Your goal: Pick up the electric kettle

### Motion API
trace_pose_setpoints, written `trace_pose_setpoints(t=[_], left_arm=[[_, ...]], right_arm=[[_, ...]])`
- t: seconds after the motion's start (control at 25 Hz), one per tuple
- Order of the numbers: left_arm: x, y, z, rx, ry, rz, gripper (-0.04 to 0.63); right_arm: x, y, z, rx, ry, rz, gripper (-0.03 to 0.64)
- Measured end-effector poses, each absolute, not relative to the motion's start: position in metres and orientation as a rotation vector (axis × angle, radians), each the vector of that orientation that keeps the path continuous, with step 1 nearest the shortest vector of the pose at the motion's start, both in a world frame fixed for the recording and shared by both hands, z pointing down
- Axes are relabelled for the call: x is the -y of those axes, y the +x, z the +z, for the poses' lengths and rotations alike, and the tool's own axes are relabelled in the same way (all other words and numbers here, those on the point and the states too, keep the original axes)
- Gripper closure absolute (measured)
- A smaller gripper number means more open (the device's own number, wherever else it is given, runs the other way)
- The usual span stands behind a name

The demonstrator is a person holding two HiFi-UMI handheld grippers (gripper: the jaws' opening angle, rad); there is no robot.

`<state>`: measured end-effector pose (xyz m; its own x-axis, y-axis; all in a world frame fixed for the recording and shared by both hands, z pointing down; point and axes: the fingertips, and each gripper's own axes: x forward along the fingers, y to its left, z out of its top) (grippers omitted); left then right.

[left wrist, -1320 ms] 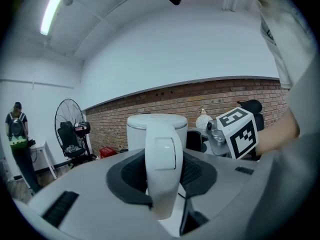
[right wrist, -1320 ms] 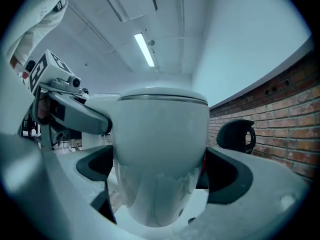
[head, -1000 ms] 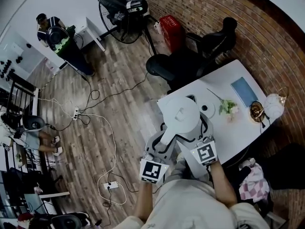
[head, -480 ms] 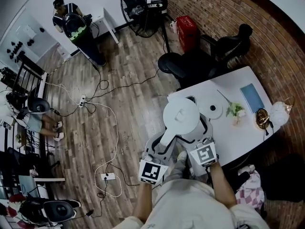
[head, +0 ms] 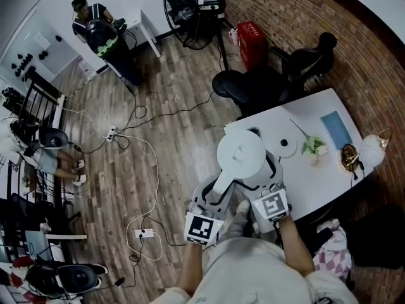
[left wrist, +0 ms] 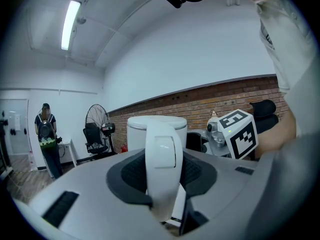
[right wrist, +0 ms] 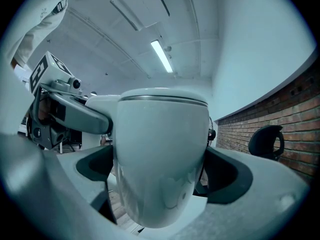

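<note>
Evidently for balance, gripping electric kettle point(head: 240, 152) by handle point(left wrist: 161, 154) with left gripper point(left wrist: 162, 194); squeezing body point(right wrist: 160, 149) with right gripper point(right wrist: 162, 189), just left of base point(head: 283, 145).

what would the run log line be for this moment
left gripper: jaws shut on handle of electric kettle | right gripper: jaws shut on kettle body | kettle: off its base, held up
</note>
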<state>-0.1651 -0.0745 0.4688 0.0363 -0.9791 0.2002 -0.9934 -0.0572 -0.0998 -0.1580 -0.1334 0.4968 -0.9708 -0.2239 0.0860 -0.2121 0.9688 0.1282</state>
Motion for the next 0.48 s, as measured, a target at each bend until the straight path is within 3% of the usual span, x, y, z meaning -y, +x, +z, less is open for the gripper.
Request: trace_pose_setpoints(t=[0.48], left_arm=[[0.086, -0.163, 0.467, 2.082, 2.242, 0.346, 0.465]], right_arm=[[0.145, -0.154, 0.497, 3.019, 0.374, -0.160, 0.048]])
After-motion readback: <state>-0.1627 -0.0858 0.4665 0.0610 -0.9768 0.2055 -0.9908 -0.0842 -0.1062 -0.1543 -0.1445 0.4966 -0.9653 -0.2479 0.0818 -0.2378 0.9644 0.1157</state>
